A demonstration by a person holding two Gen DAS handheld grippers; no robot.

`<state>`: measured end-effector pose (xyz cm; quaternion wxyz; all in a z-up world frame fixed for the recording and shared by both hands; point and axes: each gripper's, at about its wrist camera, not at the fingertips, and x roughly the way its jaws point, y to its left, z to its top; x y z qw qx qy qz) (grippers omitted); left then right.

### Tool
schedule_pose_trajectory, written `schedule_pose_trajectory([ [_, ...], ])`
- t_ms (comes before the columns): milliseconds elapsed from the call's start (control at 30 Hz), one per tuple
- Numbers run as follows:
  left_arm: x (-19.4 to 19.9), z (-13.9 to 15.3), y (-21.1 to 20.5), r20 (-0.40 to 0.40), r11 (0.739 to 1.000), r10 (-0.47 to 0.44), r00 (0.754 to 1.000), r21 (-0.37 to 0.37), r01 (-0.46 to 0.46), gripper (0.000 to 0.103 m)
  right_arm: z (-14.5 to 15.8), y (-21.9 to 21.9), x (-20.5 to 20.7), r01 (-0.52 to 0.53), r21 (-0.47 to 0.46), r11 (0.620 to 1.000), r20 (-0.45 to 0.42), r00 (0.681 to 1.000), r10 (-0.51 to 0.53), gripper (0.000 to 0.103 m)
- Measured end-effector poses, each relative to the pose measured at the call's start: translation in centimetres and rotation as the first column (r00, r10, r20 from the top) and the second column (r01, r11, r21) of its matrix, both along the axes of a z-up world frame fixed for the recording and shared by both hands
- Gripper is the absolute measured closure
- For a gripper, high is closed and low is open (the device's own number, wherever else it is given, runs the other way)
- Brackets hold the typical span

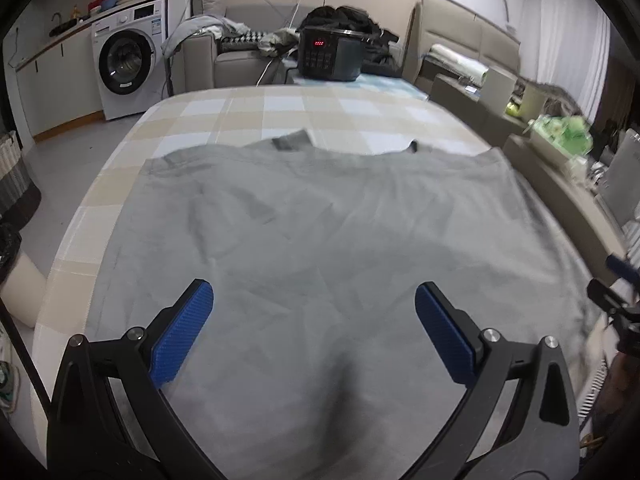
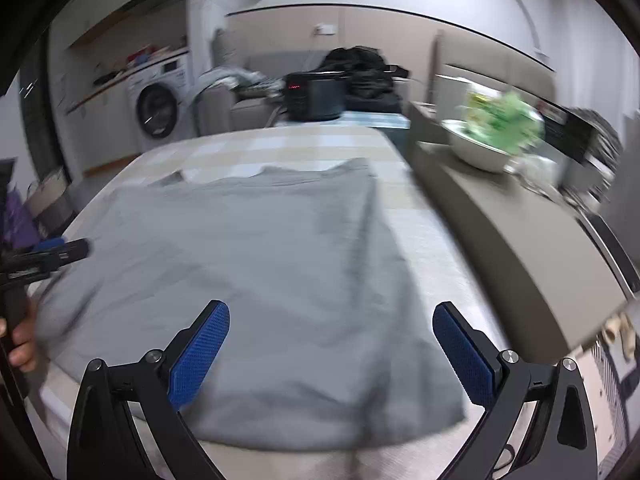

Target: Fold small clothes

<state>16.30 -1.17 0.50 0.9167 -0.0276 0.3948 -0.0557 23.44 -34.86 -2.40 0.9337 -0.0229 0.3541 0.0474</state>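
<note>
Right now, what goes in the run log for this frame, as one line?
stage: pre-grasp | left gripper: open, empty | right gripper: open, empty | grey garment: spread flat on checked tablecloth, unfolded

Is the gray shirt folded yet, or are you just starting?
Just starting. The gray shirt already lies spread out on the checked bed cover, with only wrinkles and no fold that I can see. Nothing is in hand: the left gripper and right gripper are both open above its near edge. All the folding is left.
</note>
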Motion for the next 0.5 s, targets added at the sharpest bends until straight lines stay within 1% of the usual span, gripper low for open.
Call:
schedule_pose_trajectory([
  [100,0.8,-2.1,0.3,-0.059,1.000,0.008,0.998,0.030,-0.006,0.003,-0.9,2.7,2.1,-0.082,-0.016,0.997,-0.041,0.996,0.081,0.000],
  [133,1.1,-2.7,0.6,-0.086,1.000,0.018,0.996,0.027,-0.016,0.003,-1.3,3.6,2.8,-0.105,-0.013,0.994,-0.058,0.993,0.104,0.000],
  [167,1.4,-3.1,1.1,-0.116,1.000,0.028,0.993,0.005,-0.028,0.003,-1.5,4.1,3.3,-0.122,-0.008,0.993,-0.069,0.990,0.121,0.000],
  [233,1.5,-3.3,1.9,-0.107,0.999,0.044,0.993,-0.016,-0.046,0.003,-2.4,5.2,4.8,-0.150,0.000,0.989,-0.112,0.982,0.149,0.000],
  [267,1.6,-3.5,1.9,-0.110,0.999,0.053,0.993,-0.004,-0.054,0.003,-2.9,5.5,5.4,-0.152,-0.007,0.988,-0.133,0.980,0.150,0.000],
  [333,1.7,-3.7,1.4,-0.114,0.998,0.056,0.992,0.028,-0.053,0.003,-3.8,5.7,6.6,-0.147,-0.030,0.989,-0.174,0.975,0.140,0.000],
  [367,1.8,-3.9,1.1,-0.120,0.997,0.056,0.991,0.053,-0.050,0.002,-4.3,5.5,7.1,-0.133,-0.061,0.989,-0.185,0.975,0.119,0.000],
  [400,1.8,-4.0,0.8,-0.125,0.996,0.053,0.991,0.073,-0.044,0.001,-4.8,5.0,7.4,-0.100,-0.113,0.989,-0.185,0.980,0.078,0.000],
  [433,1.9,-4.1,0.7,-0.125,0.996,0.048,0.991,0.078,-0.038,0.001,-4.9,4.0,7.7,-0.077,-0.125,0.989,-0.171,0.984,0.055,0.000],
  [467,1.9,-4.1,0.8,-0.125,0.997,0.048,0.991,0.074,-0.038,0.001,-5.0,2.7,8.0,-0.045,-0.115,0.992,-0.184,0.983,0.023,0.000],
  [500,2.0,-4.2,0.9,-0.126,0.997,0.047,0.991,0.071,-0.038,0.001,-5.0,1.7,8.3,-0.003,-0.125,0.992,-0.189,0.982,-0.021,0.000],
])
